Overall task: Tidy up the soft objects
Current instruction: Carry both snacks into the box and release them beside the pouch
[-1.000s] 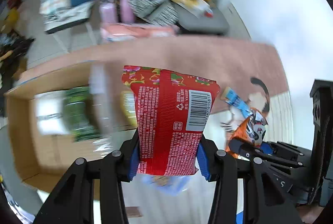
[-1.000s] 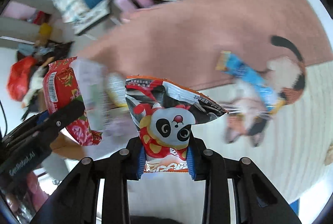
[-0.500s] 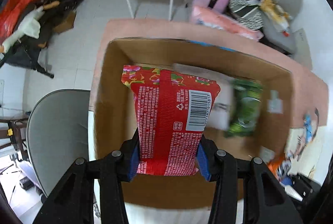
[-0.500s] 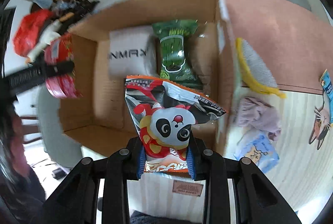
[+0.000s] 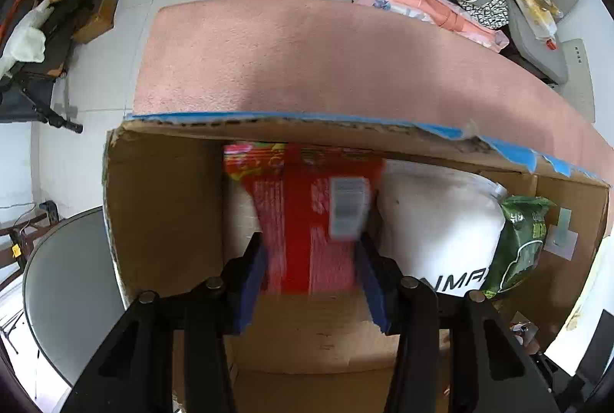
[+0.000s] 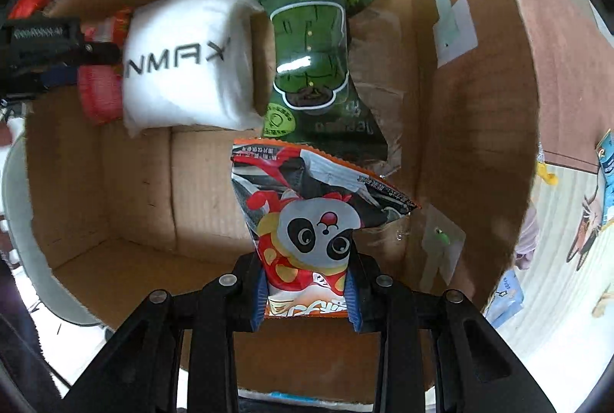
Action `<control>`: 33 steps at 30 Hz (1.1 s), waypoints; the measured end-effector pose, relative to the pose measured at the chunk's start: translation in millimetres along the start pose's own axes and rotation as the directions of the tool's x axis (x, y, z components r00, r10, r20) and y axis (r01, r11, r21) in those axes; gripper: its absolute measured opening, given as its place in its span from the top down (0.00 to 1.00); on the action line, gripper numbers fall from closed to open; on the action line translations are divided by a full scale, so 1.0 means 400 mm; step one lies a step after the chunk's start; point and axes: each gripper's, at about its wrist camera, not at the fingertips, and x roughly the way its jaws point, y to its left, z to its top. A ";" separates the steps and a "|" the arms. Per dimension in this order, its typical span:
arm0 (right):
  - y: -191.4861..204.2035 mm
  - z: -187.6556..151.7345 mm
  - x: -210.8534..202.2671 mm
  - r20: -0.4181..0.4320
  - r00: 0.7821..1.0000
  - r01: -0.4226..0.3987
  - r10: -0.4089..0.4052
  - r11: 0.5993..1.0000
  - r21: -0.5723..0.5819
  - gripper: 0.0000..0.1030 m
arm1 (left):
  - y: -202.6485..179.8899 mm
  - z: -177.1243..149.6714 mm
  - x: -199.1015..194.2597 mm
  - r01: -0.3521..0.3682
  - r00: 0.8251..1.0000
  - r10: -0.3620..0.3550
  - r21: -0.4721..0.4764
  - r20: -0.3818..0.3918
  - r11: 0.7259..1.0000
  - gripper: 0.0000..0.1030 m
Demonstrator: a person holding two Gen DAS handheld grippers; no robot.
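Placing step underway inside cardboard box (image 6: pixel 472 106). Left gripper (image 5: pixel 312 282) clamping red packet (image 5: pixel 307 221), mid-frame beside white pillow (image 5: pixel 433 229). Right gripper (image 6: pixel 305 292) pinching panda snack bag (image 6: pixel 311 221), below green packet (image 6: pixel 314 68). Next, probably: lowering, loosening jaws, letting both drop.

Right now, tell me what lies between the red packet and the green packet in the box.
The white pillow-like bundle lies between the red packet and the green packet; the right wrist view shows it best.
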 end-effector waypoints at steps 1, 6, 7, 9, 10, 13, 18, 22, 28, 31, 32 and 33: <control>0.001 0.003 0.004 -0.003 1.000 -0.002 0.002 1.000 0.005 0.65 | 0.003 0.006 -0.002 0.013 1.000 -0.013 -0.009 0.000 1.000 0.57; 0.020 0.005 -0.020 0.011 1.000 -0.017 0.017 1.000 0.013 0.31 | 0.038 -0.018 -0.068 0.048 0.998 -0.047 -0.029 0.037 0.998 0.47; 0.025 0.002 -0.032 0.021 1.000 -0.014 0.014 1.000 0.010 0.29 | 0.044 -0.028 -0.084 0.056 0.997 -0.054 -0.030 0.048 0.998 0.43; 0.032 -0.009 -0.065 0.044 0.999 -0.012 0.012 1.000 0.001 0.22 | 0.052 -0.058 -0.129 0.060 0.994 -0.058 -0.019 0.095 0.998 0.34; 0.035 -0.014 -0.081 0.058 0.998 -0.016 0.016 1.000 0.001 0.19 | 0.053 -0.078 -0.152 0.053 0.992 -0.051 -0.010 0.119 0.999 0.23; 0.046 -0.032 -0.130 0.109 0.994 -0.013 0.014 1.000 -0.009 0.01 | 0.054 -0.138 -0.194 0.039 0.983 -0.041 0.016 0.177 0.999 0.09; 0.039 -0.068 -0.211 0.218 0.975 0.041 -0.037 0.999 -0.015 0.00 | 0.052 -0.268 -0.230 0.041 0.967 -0.045 0.020 0.250 0.999 0.03; 0.037 -0.121 -0.264 0.299 0.952 0.072 -0.061 0.997 -0.026 0.00 | 0.040 -0.370 -0.258 0.015 0.952 -0.018 0.013 0.304 1.000 0.03; 0.014 -0.192 -0.335 0.357 0.934 0.040 -0.020 0.998 -0.047 0.00 | 0.006 -0.456 -0.297 -0.012 0.933 0.016 -0.013 0.361 1.000 0.03; -0.018 -0.221 -0.368 0.390 0.919 -0.029 0.049 0.998 -0.057 0.00 | -0.037 -0.484 -0.330 -0.048 0.914 0.055 -0.027 0.402 0.998 0.03; -0.033 -0.230 -0.381 0.404 0.912 -0.050 0.068 0.997 -0.055 0.00 | -0.058 -0.488 -0.337 -0.052 0.908 0.058 -0.026 0.415 0.998 0.03; -0.051 -0.237 -0.393 0.415 0.906 -0.063 0.078 0.997 -0.049 0.00 | -0.079 -0.498 -0.354 -0.050 0.901 0.058 -0.030 0.431 0.998 0.03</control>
